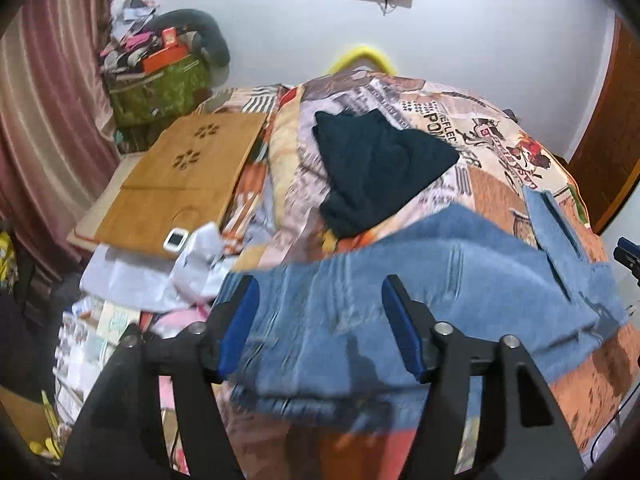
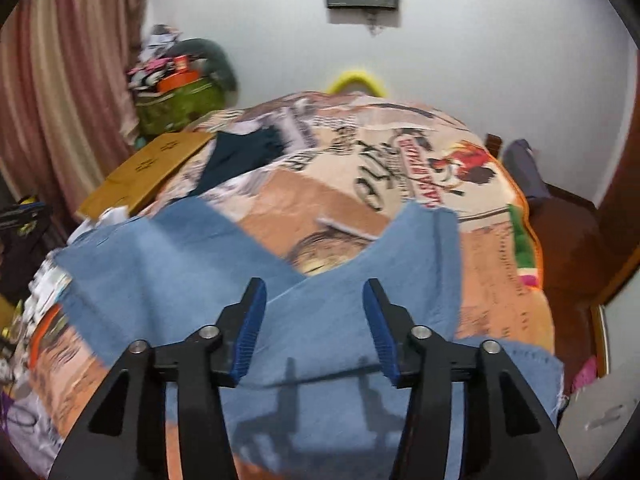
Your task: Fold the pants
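Jeans [image 2: 224,264] lie spread on the printed bedspread [image 2: 360,184], at its near end, legs splayed in a V. One leg [image 2: 416,248] runs up toward the rooster print; the other [image 2: 160,248] runs toward the wooden lap tray [image 2: 148,172]. Dark folded garment [image 1: 376,168] sits farther up the bedspread, apart from the jeans.

Left gripper [image 1: 320,312] — jaws wide, nothing between them, hovering over the denim near the end by the tray. Right gripper [image 2: 314,312] — also wide and empty, above the crotch of the V; its shadow falls on the cloth below.

Handling, my read: denim is soft but fairly heavy, and drapes with some body — it won't slip from the ribbed blue pads [image 2: 250,332], but a single-layer pinch will drag the rest. Take hold at edges: hem or outer seam of one leg, both layers in the jaws, then lay that leg over the other. The waistband is thickest — best grip for the final fold. The bedspread is soft, so keep the pinch shallow or it comes up too.
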`<state>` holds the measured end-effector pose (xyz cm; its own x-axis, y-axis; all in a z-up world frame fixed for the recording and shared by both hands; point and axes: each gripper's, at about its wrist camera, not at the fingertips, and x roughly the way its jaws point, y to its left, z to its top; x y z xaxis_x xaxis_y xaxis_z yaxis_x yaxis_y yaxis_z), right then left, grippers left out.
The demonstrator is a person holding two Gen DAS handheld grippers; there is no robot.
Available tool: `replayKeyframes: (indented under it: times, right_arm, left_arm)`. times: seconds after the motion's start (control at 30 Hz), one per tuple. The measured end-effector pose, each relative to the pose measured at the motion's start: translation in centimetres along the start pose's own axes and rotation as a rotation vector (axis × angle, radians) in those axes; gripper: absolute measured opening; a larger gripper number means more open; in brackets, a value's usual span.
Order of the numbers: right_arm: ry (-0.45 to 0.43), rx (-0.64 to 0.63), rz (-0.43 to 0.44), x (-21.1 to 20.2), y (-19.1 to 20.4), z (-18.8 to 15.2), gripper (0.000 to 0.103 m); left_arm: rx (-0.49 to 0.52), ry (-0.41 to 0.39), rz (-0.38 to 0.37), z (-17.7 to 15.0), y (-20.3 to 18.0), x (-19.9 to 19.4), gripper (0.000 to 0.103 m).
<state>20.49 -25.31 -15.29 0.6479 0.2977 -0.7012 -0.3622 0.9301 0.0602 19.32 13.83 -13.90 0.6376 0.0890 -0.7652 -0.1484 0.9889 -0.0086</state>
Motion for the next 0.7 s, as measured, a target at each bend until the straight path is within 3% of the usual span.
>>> replayKeyframes:
  times: [0.17,0.37,0.7]
  right_arm:
    - [0.051,0.025,-0.007,3.8,-3.0,2.2,0.053]
    - [0.136,0.068,-0.001,10.5,-6.1,4.3,0.053]
    - [0.313,0.179,-0.047,22.4,-11.3,6.7,0.053]
  left_arm:
    - [0.015,0.036,-0.034,3.5,-2.9,3.4,0.076]
    - [0.073,0.079,-0.012,6.3,-6.0,7.9,0.086]
    - [0.147,0.140,-0.007,7.3,-8.9,13.9,0.087]
